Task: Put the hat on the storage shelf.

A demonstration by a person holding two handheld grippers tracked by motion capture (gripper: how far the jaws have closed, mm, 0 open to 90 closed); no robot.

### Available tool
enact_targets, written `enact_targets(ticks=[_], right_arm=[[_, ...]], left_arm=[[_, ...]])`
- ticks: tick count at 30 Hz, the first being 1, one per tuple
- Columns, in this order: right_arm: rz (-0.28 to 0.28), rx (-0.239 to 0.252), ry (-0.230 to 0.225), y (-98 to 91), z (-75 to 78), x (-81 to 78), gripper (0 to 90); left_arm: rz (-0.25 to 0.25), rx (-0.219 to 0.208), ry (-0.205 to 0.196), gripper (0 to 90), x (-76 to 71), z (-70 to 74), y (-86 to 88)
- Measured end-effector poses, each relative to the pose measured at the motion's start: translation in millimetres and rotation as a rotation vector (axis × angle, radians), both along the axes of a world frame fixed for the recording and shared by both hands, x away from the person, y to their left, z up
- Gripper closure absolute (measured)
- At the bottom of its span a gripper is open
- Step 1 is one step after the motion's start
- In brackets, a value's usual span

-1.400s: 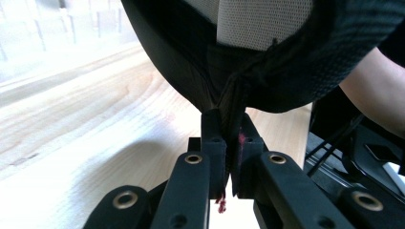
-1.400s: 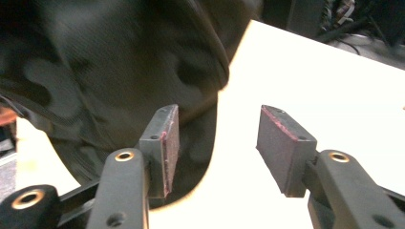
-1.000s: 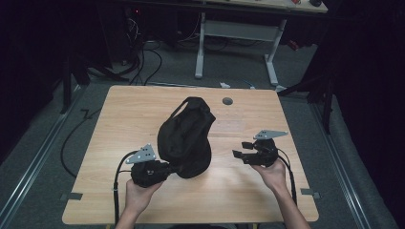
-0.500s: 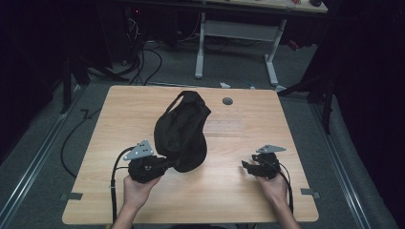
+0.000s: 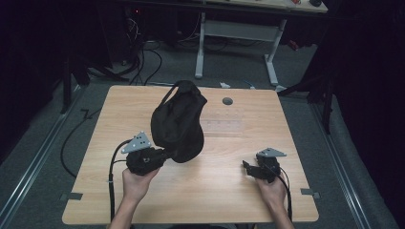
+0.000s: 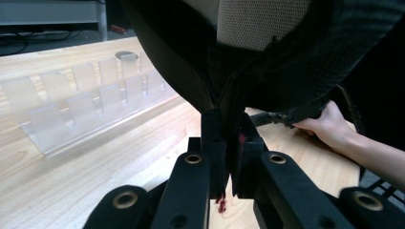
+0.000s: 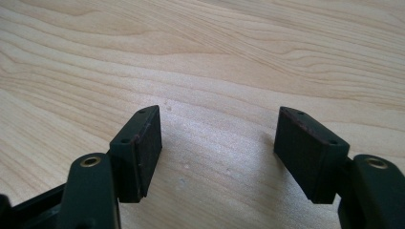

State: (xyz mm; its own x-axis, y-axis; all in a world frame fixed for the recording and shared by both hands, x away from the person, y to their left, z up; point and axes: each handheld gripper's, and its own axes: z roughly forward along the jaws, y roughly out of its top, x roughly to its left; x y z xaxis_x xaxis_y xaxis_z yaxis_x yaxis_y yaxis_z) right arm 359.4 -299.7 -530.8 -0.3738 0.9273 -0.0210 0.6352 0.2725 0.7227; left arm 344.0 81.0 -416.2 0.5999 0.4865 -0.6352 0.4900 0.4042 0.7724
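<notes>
Two tools sit over the pale wooden counter (image 5: 210, 191), one in each of the person's hands. On the left, the left tool (image 5: 160, 155) has its black jaws pressed together on a fold of the black fabric bag (image 5: 179, 124), pinching its lower edge; in the left gripper view the cloth (image 6: 224, 95) runs straight down between the pads, with pale mesh lining above. That bag stands up from the counter's middle, leaning slightly, its strap looped at the top. Just beyond it lies a clear plastic divided rack (image 6: 86, 102). Well apart on the right, the right tool (image 5: 248, 168) rests low by the counter, jaws spread wide, having just been opening, with bare wood between them.
</notes>
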Motion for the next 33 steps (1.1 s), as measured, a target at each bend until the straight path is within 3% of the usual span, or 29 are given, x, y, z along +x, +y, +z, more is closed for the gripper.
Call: enact_targets(ticks=[9, 19, 27, 28, 29, 30, 33], right_arm=[[-0.003, 0.000, 0.000, 0.2, -0.1, -0.4, 32.3], [-0.003, 0.000, 0.000, 0.2, -0.1, -0.5, 32.3], [-0.004, 0.000, 0.001, 0.2, 0.0, -0.6, 32.3], [-0.004, 0.001, 0.001, 0.3, 0.0, -0.6, 32.3], [-0.004, 0.001, 0.001, 0.3, 0.0, -0.6, 32.3], [-0.004, 0.001, 0.001, 0.3, 0.0, -0.6, 32.3], [-0.003, 0.001, 0.001, 0.3, 0.0, -0.7, 32.2]], left_arm=[[0.035, -0.010, -0.015, 86.1, 16.4, 9.2, 0.5], [0.099, 0.026, -0.061, 86.1, 35.5, 23.9, 0.3], [0.156, 0.060, -0.063, 86.1, 55.8, 23.9, -2.9], [0.200, 0.003, -0.063, 86.1, 60.4, 24.8, -6.9], [0.215, -0.001, -0.071, 86.1, 63.6, 24.5, -7.4], [0.171, 0.072, -0.062, 86.1, 62.9, 22.3, -3.6], [0.191, 0.091, -0.065, 86.1, 68.5, 21.1, -4.7]])
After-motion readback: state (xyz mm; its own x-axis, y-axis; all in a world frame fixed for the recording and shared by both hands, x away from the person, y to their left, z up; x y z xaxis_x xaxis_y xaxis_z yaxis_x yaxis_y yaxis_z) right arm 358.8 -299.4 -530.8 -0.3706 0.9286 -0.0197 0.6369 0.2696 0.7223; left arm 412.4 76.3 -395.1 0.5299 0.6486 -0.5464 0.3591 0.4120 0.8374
